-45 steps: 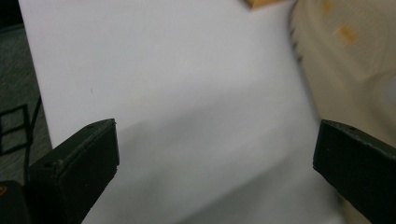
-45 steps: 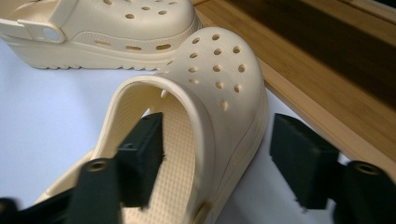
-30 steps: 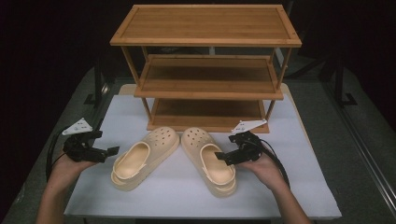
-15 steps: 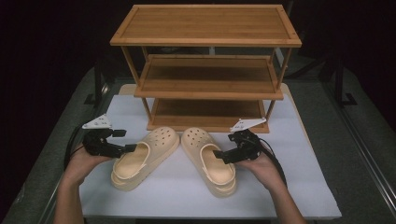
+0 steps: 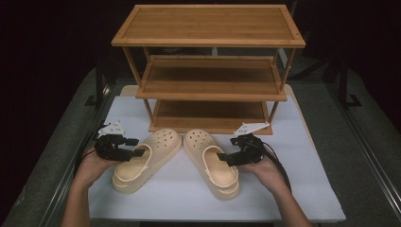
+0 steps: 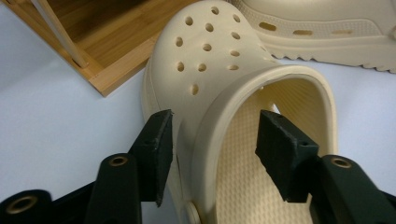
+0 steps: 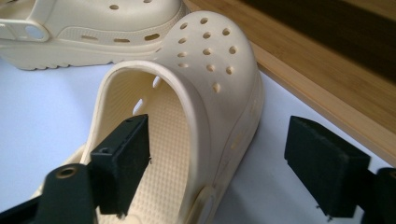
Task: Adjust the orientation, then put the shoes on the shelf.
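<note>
High view: two cream, perforated clogs are seen; each is straddled unclamped by the left gripper and right gripper, jaws just closing.

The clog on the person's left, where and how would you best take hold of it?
Probably by the side wall of the left clog, beside the foot opening, coming in from its outer side. That wall stands up as a thin rim, so one jaw fits inside and one outside. The left gripper already straddles it so, jaws just closing, not yet pressing.
</note>
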The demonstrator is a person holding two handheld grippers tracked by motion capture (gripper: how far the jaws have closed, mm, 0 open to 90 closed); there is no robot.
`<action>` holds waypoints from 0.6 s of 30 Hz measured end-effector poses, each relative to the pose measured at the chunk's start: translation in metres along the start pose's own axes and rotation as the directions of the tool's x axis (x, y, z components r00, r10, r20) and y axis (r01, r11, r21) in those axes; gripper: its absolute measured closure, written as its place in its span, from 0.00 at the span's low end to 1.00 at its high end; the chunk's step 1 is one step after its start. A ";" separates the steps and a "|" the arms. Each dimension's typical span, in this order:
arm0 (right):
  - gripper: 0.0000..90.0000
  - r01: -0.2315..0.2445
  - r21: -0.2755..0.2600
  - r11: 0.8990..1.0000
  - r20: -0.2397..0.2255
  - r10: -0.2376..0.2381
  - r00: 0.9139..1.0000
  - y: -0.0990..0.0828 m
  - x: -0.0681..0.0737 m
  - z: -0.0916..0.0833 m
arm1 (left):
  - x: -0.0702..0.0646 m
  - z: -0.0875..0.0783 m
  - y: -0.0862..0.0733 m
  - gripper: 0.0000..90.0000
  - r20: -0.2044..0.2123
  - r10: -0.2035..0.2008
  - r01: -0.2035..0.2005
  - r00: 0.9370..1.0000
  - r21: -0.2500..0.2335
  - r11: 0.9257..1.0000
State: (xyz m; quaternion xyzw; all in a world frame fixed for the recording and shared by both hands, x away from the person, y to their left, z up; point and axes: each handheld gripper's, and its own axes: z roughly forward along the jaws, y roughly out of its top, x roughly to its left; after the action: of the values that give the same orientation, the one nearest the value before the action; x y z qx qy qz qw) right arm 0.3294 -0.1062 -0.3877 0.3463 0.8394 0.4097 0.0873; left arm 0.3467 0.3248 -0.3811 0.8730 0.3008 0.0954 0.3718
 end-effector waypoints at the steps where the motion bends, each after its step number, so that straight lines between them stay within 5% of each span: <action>1: 0.26 0.000 0.000 1.000 0.000 0.000 1.000 0.000 0.000 0.000 | 0.000 0.000 0.000 0.54 0.000 0.000 0.000 1.000 0.000 1.000; 18: 0.74 0.024 0.039 0.999 0.005 -0.024 1.000 -0.004 0.004 0.017 | -0.005 0.005 0.000 0.79 -0.106 0.042 -0.038 0.993 0.041 0.998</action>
State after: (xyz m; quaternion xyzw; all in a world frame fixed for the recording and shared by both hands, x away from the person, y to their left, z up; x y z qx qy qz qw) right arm 0.3317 -0.0947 -0.4012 0.3388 0.8511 0.3913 0.0877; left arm 0.3454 0.3186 -0.3845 0.8795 0.3046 0.1436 0.3362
